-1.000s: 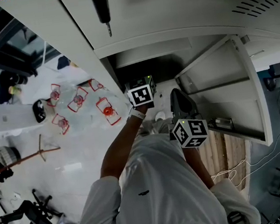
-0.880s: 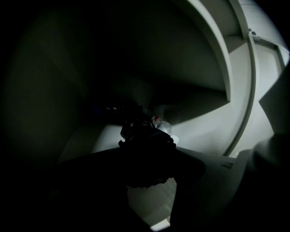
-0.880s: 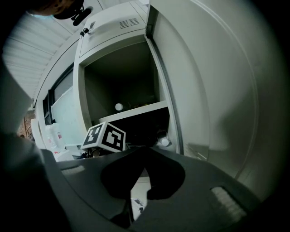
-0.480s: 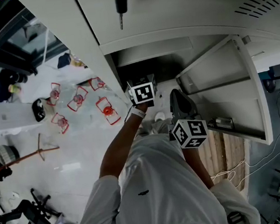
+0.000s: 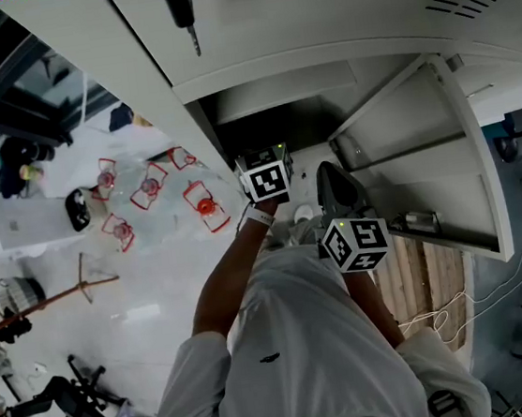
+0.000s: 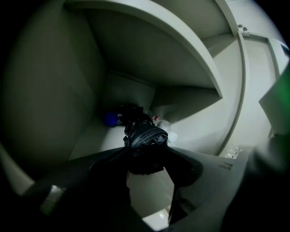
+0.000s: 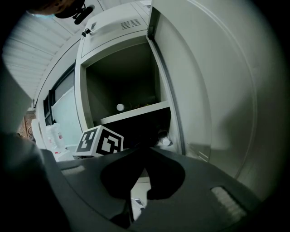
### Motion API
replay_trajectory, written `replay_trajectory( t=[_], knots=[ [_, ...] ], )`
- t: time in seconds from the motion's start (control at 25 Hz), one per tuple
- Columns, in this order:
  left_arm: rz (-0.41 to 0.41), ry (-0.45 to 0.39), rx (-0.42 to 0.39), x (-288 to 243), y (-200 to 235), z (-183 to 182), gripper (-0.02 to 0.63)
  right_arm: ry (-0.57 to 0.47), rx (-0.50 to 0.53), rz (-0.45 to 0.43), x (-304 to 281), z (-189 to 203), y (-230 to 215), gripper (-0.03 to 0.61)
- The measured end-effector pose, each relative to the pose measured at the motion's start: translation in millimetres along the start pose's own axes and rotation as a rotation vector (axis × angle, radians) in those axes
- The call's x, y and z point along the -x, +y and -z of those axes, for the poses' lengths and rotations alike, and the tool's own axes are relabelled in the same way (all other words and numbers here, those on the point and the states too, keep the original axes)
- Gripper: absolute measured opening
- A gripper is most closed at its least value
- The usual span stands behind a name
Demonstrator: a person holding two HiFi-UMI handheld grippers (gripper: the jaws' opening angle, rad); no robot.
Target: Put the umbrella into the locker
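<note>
Item: folded black umbrella (image 6: pixel 144 144), inside the locker (image 6: pixel 149 50), far end toward the back corner. Gripped between the closing jaws of the left gripper (image 6: pixel 147 154). Right gripper (image 7: pixel 144 152): jaws together, empty. Handling: to be laid flat on the compartment floor (image 6: pixel 88 138), beside the bottle (image 6: pixel 163 125), before release.

The left gripper (image 6: pixel 147 155) is closing its jaws on a black folded fabric umbrella (image 6: pixel 144 138), and the bunched cloth is touching both jaw tips. The umbrella is reaching into a pale grey metal locker compartment (image 6: pixel 54 90). Behind the umbrella, a round blue object (image 6: pixel 110 119) is lying to its left and a clear plastic bottle (image 6: pixel 163 126) to its right. A pale grey metal shelf (image 6: pixel 149 45) is spanning above the umbrella.
</note>
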State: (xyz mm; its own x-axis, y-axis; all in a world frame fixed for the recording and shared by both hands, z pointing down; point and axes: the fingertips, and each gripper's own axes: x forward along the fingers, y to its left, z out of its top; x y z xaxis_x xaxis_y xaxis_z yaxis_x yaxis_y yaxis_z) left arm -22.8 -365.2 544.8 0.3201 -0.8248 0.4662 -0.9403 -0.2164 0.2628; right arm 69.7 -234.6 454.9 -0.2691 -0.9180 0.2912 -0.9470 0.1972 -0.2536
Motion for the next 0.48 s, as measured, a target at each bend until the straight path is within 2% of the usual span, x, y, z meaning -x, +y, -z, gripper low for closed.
replay_trajectory(
  t=[0.32,0.48],
  knots=[
    [0.002,0.01,-0.025,-5,2,2,0.256,-0.002,0.006,-0.01,-2,-2,2,0.002],
    [-0.01,-0.05,-0.033,11,0,-4,0.219,-0.002,0.009,-0.019,-5,-3,4,0.002]
  ],
)
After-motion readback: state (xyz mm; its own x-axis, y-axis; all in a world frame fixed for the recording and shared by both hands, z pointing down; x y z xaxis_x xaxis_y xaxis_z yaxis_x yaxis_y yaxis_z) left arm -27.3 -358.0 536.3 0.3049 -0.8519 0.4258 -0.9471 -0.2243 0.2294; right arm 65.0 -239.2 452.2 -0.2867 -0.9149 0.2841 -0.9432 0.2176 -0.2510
